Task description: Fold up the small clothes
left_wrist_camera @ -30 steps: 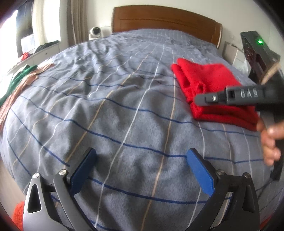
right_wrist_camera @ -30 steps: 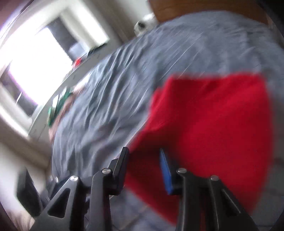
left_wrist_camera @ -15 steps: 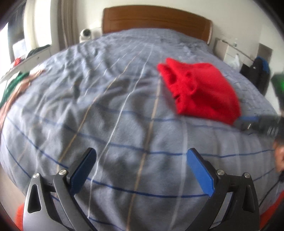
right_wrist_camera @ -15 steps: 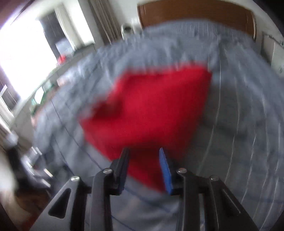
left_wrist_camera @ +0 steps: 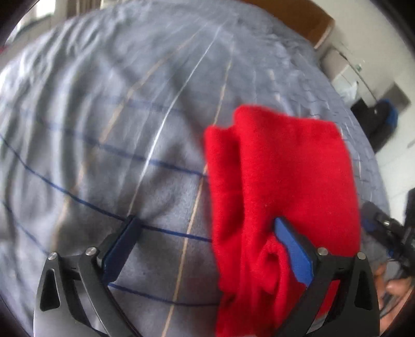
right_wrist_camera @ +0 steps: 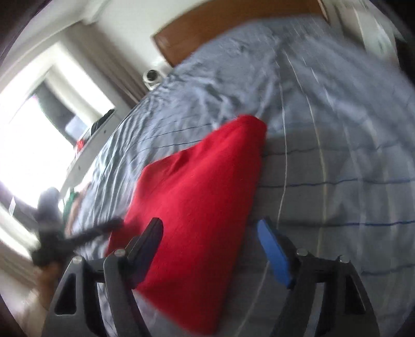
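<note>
While its jaws are opening, the right gripper straddles the folded red garment, gripping nothing.

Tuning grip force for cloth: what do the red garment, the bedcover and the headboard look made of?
Red garment: soft knit or fleece, matte; fuzzy nap, thick rounded folds. Bedcover: grey brushed or fleecy fabric with woven blue and tan lines, matte; pilled texture, soft wrinkles. Headboard: wood or wood veneer, brown, slight sheen; blur hides the grain.

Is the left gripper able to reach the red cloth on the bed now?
Probably yes. The left gripper is open, and the folded red cloth already lies partly between its fingers on the grey bedspread. Nothing appears to stand in the way.
</note>
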`<state>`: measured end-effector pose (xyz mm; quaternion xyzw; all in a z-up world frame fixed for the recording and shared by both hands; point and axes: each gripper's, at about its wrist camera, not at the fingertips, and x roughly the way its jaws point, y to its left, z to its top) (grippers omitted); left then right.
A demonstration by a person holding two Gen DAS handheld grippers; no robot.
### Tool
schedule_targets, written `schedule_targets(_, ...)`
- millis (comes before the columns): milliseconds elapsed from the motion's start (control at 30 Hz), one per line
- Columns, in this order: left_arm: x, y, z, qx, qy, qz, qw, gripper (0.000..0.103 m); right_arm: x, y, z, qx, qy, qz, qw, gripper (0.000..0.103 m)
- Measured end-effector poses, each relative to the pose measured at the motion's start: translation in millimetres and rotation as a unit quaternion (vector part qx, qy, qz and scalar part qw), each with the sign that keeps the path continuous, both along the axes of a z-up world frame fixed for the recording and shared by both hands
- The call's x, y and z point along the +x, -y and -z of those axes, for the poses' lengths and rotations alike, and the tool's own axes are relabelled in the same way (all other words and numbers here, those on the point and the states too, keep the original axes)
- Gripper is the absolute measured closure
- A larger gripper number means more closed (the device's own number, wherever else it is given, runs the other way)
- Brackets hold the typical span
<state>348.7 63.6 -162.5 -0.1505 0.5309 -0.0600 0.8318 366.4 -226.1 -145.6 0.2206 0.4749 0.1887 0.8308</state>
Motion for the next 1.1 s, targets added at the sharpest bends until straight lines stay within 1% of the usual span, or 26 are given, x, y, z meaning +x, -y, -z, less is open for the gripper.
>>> schedule_targets(33, -1, -1, 1, -0.007, 0.007, -0.005, 0.9999, 0.000, 8, -3, 7, 0.010, -0.011, 0.006, 1.000, 0.028)
schedule_targets(100, -3, 2, 1, -0.001, 0.013, 0.000, 0.9999, 0.001, 19, -13, 26, 0.040, -0.024, 0.006, 0.999, 0.028)
schedule_targets(133, -5, 5, 1, 0.006, 0.015, 0.009, 0.9998, 0.001, 23, -24, 35, 0.049, -0.030, 0.002, 0.998, 0.032)
schedule_targets(167, -7, 9, 1, 0.016, 0.019, 0.021, 0.9995, 0.003, 19, -31, 37, 0.036, -0.025, 0.002, 0.999, 0.046)
schedule_targets(200, -8, 13, 1, 0.022, 0.025, 0.030, 0.9990, 0.018, 16, -43, 33, -0.004, -0.010, 0.002, 1.000, 0.051)
schedule_targets(233, -11, 17, -1, 0.021, 0.035, 0.045, 0.9981, 0.045, 11, -55, 25, -0.063, 0.018, -0.005, 0.998, 0.059)
schedule_targets(267, -15, 21, -3, 0.008, 0.044, 0.064, 0.9969, 0.059, 4, -69, 15, -0.120, 0.051, -0.018, 0.991, 0.065)
schedule_targets(300, -18, 25, -6, 0.009, 0.050, 0.071, 0.9962, 0.080, -5, -86, 5, -0.186, 0.089, -0.038, 0.978, 0.067)
schedule_targets(333, -25, 30, -14, 0.022, 0.064, 0.077, 0.9947, 0.085, -17, -107, -3, -0.259, 0.132, -0.064, 0.955, 0.069)
schedule_targets(400, -34, 36, -27, 0.041, 0.091, 0.079, 0.9919, 0.088, -37, -136, -13, -0.353, 0.195, -0.102, 0.909, 0.071)
schedule_targets(433, -37, 38, -38, 0.038, 0.107, 0.080, 0.9903, 0.089, -46, -145, -17, -0.381, 0.223, -0.112, 0.890, 0.072)
schedule_targets(467, -39, 38, -45, 0.033, 0.118, 0.080, 0.9892, 0.089, -53, -147, -23, -0.387, 0.240, -0.113, 0.883, 0.072)
schedule_targets(500, -41, 41, -55, 0.032, 0.131, 0.081, 0.9875, 0.089, -57, -145, -34, -0.378, 0.254, -0.105, 0.884, 0.072)
schedule_targets(567, -35, 48, -65, 0.044, 0.142, 0.085, 0.9852, 0.085, -56, -134, -49, -0.357, 0.263, -0.082, 0.892, 0.072)
schedule_targets(600, -29, 53, -63, 0.056, 0.132, 0.084, 0.9861, 0.071, -47, -128, -55, -0.341, 0.259, -0.069, 0.901, 0.072)
schedule_targets(633, -20, 57, -58, 0.072, 0.107, 0.077, 0.9887, 0.048, -33, -116, -57, -0.316, 0.238, -0.057, 0.916, 0.069)
schedule_targets(667, -17, 56, -55, 0.085, 0.095, 0.063, 0.9898, 0.039, -16, -100, -54, -0.285, 0.198, -0.043, 0.937, 0.058)
schedule_targets(700, -22, 52, -53, 0.095, 0.094, 0.048, 0.9899, 0.036, -5, -90, -49, -0.265, 0.163, -0.028, 0.950, 0.050)
schedule_targets(733, -32, 47, -51, 0.098, 0.102, 0.036, 0.9893, 0.034, 4, -73, -43, -0.246, 0.122, 0.006, 0.962, 0.031)
schedule_targets(767, -40, 42, -51, 0.097, 0.108, 0.037, 0.9888, 0.032, 3, -56, -41, -0.230, 0.103, 0.037, 0.967, 0.027)
schedule_targets(833, -63, 39, -52, 0.113, 0.122, 0.042, 0.9852, 0.022, -17, -35, -43, -0.212, 0.104, 0.056, 0.970, 0.026)
schedule_targets(867, -83, 38, -54, 0.137, 0.138, 0.046, 0.9798, 0.020, -27, -31, -43, -0.217, 0.106, 0.058, 0.969, 0.024)
schedule_targets(933, -103, 38, -59, 0.163, 0.162, 0.051, 0.9720, 0.007, -51, -28, -43, -0.226, 0.106, 0.055, 0.967, 0.017)
schedule_targets(967, -122, 40, -63, 0.175, 0.176, 0.053, 0.9673, 0.004, -66, -27, -42, -0.225, 0.107, 0.053, 0.967, 0.014)
schedule_targets(1033, -146, 47, -70, 0.189, 0.191, 0.057, 0.9615, 0.002, -99, -24, -42, -0.220, 0.105, 0.046, 0.969, 0.009)
schedule_targets(1100, -162, 53, -76, 0.197, 0.190, 0.060, 0.9600, 0.002, -133, -24, -40, -0.221, 0.102, 0.039, 0.969, 0.008)
